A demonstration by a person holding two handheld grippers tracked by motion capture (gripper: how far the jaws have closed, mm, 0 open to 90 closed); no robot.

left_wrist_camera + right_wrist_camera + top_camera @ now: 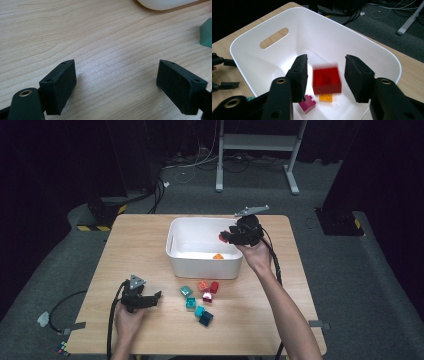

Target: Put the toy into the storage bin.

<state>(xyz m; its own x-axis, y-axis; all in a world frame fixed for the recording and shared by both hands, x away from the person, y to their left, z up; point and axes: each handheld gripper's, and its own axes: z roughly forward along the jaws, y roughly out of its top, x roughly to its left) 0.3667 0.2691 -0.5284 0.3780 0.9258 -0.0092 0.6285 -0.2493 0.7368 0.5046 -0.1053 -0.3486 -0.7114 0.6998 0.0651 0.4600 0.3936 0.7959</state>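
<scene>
Drop step: red brick (327,80) seen blurred between spread right gripper (325,76) pads, untouched, above bin (372,45). Left gripper (116,85) spread, idle on table (100,37). Next pick needed from bricks (200,300).

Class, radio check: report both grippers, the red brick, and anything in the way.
Right gripper open over white bin; red brick loose between its jaws, blurred. Left gripper open, empty, on table. Orange brick and magenta brick below in bin.

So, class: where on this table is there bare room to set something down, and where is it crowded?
Bare wood lies left of the white bin, above the left tongs, and along the table edge right of the forearm. It is crowded around the loose bricks just in front of the bin.
</scene>
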